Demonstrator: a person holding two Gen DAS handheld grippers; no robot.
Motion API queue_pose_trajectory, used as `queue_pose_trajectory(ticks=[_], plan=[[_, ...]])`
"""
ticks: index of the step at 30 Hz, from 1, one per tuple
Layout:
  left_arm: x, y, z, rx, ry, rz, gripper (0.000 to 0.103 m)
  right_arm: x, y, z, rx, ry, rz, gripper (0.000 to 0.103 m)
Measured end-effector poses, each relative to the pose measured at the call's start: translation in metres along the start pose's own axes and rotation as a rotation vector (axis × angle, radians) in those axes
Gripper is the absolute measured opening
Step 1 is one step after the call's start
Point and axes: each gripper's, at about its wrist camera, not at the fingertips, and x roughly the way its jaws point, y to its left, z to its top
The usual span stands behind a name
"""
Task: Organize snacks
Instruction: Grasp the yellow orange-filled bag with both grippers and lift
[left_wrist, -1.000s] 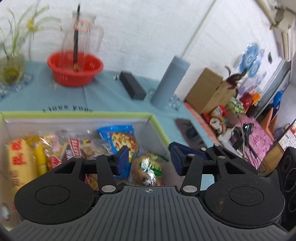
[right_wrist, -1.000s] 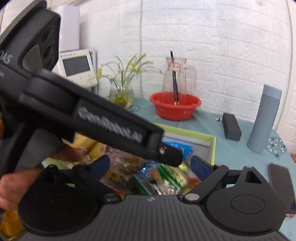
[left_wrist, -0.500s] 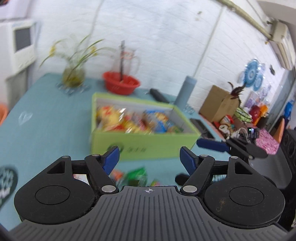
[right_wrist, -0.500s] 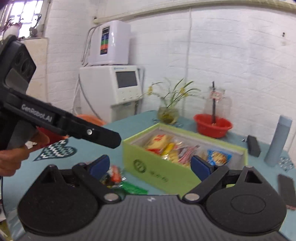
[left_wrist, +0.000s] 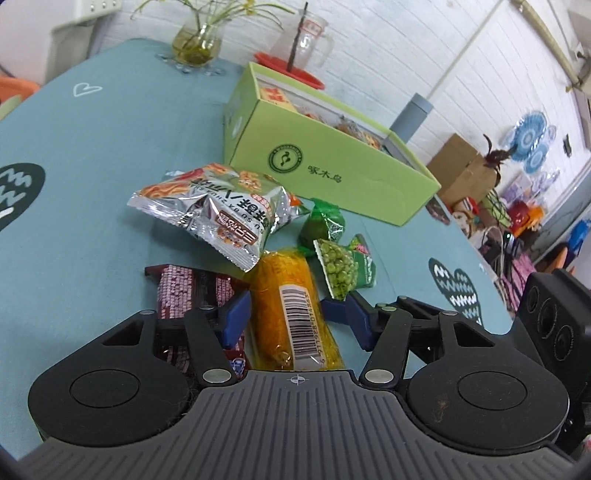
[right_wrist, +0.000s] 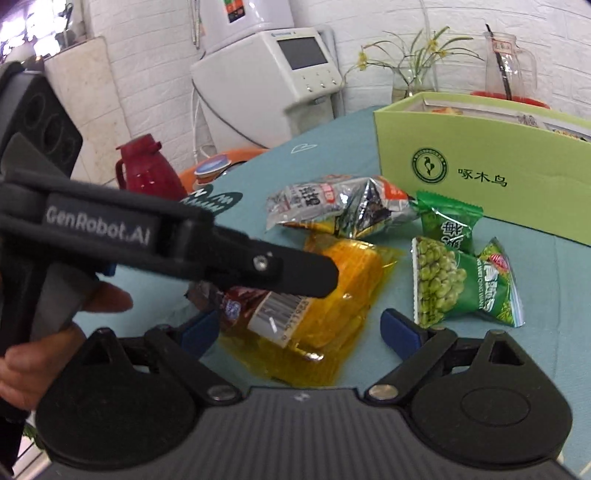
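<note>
A yellow corn packet (left_wrist: 291, 306) lies on the teal tablecloth between the open fingers of my left gripper (left_wrist: 291, 314), which sits low over it. Beside it lie a dark red wrapped bar (left_wrist: 188, 291), a silver snack bag (left_wrist: 214, 206) and two green pea packets (left_wrist: 343, 262). The green box (left_wrist: 325, 158) holding several snacks stands behind them. In the right wrist view my right gripper (right_wrist: 301, 328) is open, close to the same corn packet (right_wrist: 332, 295), and the left gripper's body crosses in front. The pea packet (right_wrist: 461, 284) lies to its right.
A glass vase (left_wrist: 194, 44), a red bowl with a glass jug (left_wrist: 303, 48) and a grey bottle (left_wrist: 412, 116) stand behind the box. A red thermos (right_wrist: 147, 170) and a white machine (right_wrist: 266, 74) stand off the table's left side.
Both grippers pulled back from over the box and dropped toward the loose snacks in front of it. The left gripper now straddles the yellow corn packet. Both stayed open.
</note>
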Motion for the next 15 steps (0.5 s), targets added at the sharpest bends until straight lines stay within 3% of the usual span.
queue_pose_trajectory(ticks=[2, 4, 8, 11, 15], plan=[[0.008, -0.001, -0.001, 0.019, 0.017, 0.015, 0.034, 0.003, 0.000, 0.003, -0.001, 0.002, -0.013, 0.093], [0.013, -0.007, -0.006, 0.038, 0.033, 0.020, 0.020, 0.005, 0.002, 0.005, -0.017, 0.001, -0.026, 0.087], [0.014, -0.021, -0.018, 0.039, 0.056, -0.015, 0.020, -0.008, 0.003, 0.001, -0.042, 0.006, -0.074, 0.072], [0.017, -0.038, -0.033, 0.042, 0.092, -0.071, 0.020, -0.031, 0.002, -0.013, -0.058, 0.019, -0.105, 0.072], [0.024, -0.056, -0.046, 0.046, 0.127, -0.111, 0.027, -0.060, -0.004, -0.032, -0.041, 0.039, -0.132, 0.081]])
